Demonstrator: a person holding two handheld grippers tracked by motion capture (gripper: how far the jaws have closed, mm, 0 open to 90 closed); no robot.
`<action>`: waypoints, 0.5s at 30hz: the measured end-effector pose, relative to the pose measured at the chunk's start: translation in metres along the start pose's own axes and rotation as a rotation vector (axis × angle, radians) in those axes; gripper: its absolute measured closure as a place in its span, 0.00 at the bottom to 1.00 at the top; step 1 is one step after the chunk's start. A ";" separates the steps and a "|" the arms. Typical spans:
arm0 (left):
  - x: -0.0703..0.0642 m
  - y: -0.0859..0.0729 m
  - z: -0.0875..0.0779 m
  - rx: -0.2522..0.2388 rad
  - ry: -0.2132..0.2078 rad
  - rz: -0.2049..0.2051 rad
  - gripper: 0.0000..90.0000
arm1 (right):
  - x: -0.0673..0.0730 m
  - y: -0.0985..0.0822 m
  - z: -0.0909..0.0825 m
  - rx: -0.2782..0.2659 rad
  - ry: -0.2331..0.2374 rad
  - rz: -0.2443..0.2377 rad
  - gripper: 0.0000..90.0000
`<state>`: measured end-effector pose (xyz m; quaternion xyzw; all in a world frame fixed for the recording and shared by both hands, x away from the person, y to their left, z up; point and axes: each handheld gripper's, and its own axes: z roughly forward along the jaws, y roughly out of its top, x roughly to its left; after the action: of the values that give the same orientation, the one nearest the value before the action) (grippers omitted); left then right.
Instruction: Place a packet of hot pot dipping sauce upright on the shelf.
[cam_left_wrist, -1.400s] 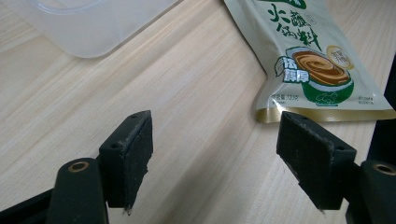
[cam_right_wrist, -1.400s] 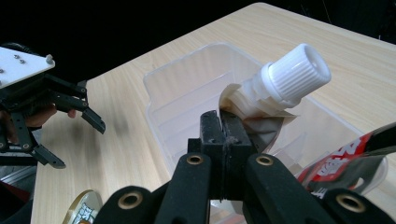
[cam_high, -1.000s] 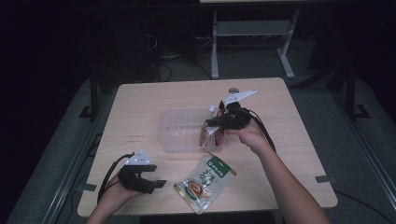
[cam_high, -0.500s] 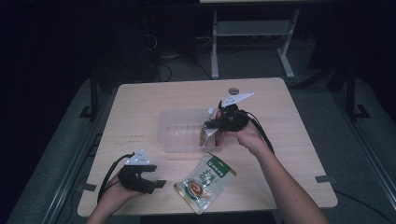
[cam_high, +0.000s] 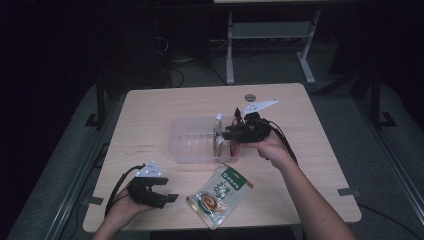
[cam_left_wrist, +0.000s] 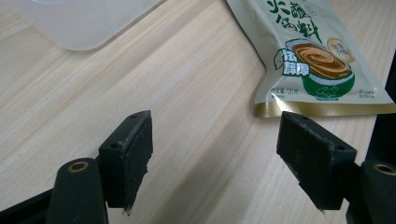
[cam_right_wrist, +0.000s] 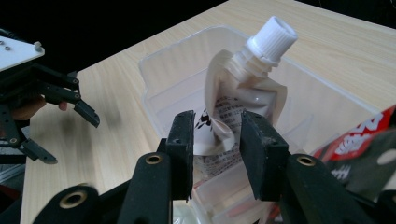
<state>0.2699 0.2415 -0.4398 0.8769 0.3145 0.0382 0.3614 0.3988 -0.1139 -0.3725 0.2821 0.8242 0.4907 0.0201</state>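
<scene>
Right gripper (cam_right_wrist: 212, 140): jaws just opening, pouch between them – pads look off it, let go
Pouch (cam_right_wrist: 243, 100): white spout pouch, upright in clear bin (cam_high: 192, 145), right end
Handling: light, soft, crumples – slick film; take hold at stiff neck under cap
Left gripper (cam_left_wrist: 215, 154): spread wide, empty, resting near green packet (cam_left_wrist: 310, 51)

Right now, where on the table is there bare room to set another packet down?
Bare wood runs left of the clear tub, behind it, and along the right edge. It is crowded between the tub, the green packet and the right gripper.
</scene>
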 end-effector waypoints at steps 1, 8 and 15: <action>0.000 0.000 0.000 0.002 0.000 0.003 0.29 | 0.001 -0.001 -0.001 -0.001 0.000 0.002 0.71; 0.000 0.000 0.001 0.004 -0.002 0.000 0.29 | 0.006 -0.009 -0.010 -0.006 0.003 0.004 0.69; 0.000 0.001 0.001 0.003 -0.001 0.008 0.29 | 0.014 -0.016 -0.020 -0.009 0.009 0.003 0.67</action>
<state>0.2706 0.2408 -0.4397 0.8786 0.3110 0.0387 0.3603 0.3736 -0.1289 -0.3720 0.2812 0.8216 0.4956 0.0169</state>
